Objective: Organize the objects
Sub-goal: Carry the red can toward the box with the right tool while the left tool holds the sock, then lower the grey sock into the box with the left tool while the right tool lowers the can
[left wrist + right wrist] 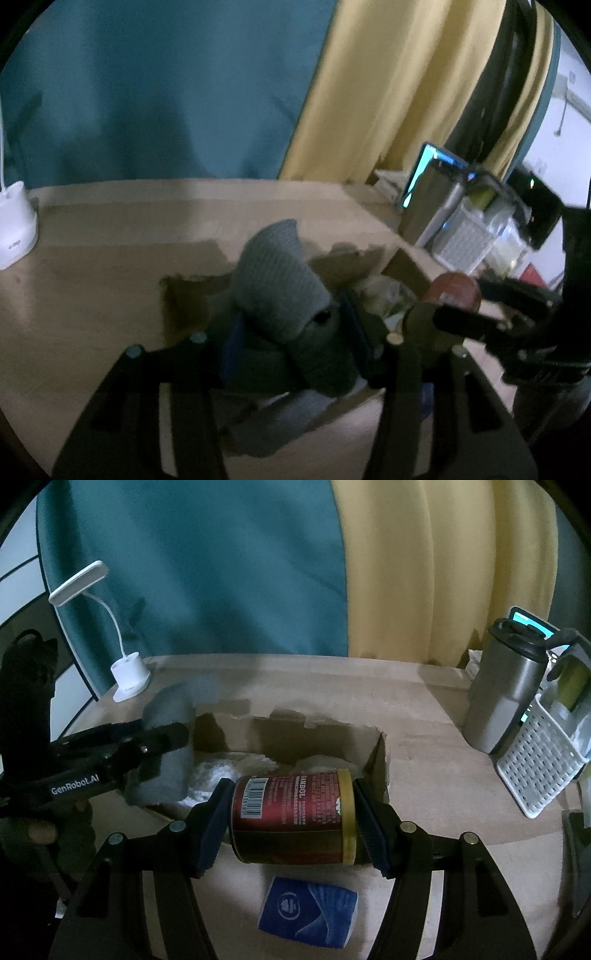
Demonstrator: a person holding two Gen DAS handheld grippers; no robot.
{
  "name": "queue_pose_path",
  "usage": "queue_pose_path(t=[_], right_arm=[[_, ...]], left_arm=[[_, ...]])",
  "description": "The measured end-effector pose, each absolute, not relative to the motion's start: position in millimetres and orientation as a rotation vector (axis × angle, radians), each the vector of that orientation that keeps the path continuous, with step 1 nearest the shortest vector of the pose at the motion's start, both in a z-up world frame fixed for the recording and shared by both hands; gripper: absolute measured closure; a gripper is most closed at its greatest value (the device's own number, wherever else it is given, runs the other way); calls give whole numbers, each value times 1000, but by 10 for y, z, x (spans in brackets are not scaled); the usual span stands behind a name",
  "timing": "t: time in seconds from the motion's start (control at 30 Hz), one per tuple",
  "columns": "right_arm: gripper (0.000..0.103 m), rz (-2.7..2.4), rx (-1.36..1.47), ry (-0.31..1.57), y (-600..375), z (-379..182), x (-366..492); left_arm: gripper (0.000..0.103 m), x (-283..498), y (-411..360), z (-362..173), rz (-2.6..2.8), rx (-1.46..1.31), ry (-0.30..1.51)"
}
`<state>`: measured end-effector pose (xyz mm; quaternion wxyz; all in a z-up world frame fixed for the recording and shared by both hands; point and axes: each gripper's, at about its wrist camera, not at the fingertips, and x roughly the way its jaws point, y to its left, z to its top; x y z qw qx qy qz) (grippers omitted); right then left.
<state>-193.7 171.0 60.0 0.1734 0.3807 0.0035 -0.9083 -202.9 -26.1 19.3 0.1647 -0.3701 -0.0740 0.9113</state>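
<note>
A: Starting with the left wrist view. The left gripper (291, 332) has its jaws closed on a grey knitted item (277, 273), folded or rolled, which sticks up toward 12 o'clock over the open cardboard box (354, 264). Held above the opening, I judge, so it can be lowered in. At 3 o'clock the right gripper (491, 314) comes in with a red can (456, 290). Blurred; box contents are unclear here.

B: Why the end-on hold?

A: Likely to keep the knit bundled.

B: Right wrist view?

A: The right gripper (291, 819) has its jaws part-closed, pads pressed on both ends of the red can (291, 816), which lies sideways, barcode toward 9 o'clock, over the near edge of the cardboard box (376, 757). Sideways hold probably suits laying it flat inside. This view shows white soft stuff (221, 771) already in the box, a blue tissue pack (308, 912) on the table at 6 o'clock, a steel bottle (506, 690) and white basket (535, 768) at 3 o'clock, and a desk lamp (125, 664) at 10 o'clock. The left gripper (159, 746) with the grey knitted item (166, 738) shows at 9 o'clock.
</note>
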Motion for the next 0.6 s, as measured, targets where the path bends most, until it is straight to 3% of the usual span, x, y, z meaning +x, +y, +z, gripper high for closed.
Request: queue_pose_path(t=[0.17, 0.27, 0.6], right_arm=[[36, -2559, 1091, 7, 1674, 549, -2007], [36, -2550, 1092, 5, 1660, 529, -2039], [36, -2513, 1106, -19, 1641, 409, -2099]], left_arm=[[43, -2119, -318, 46, 2634, -1215, -151], [27, -2070, -324, 61, 2667, -1221, -80], [24, -1972, -392, 71, 2817, -1249, 191]])
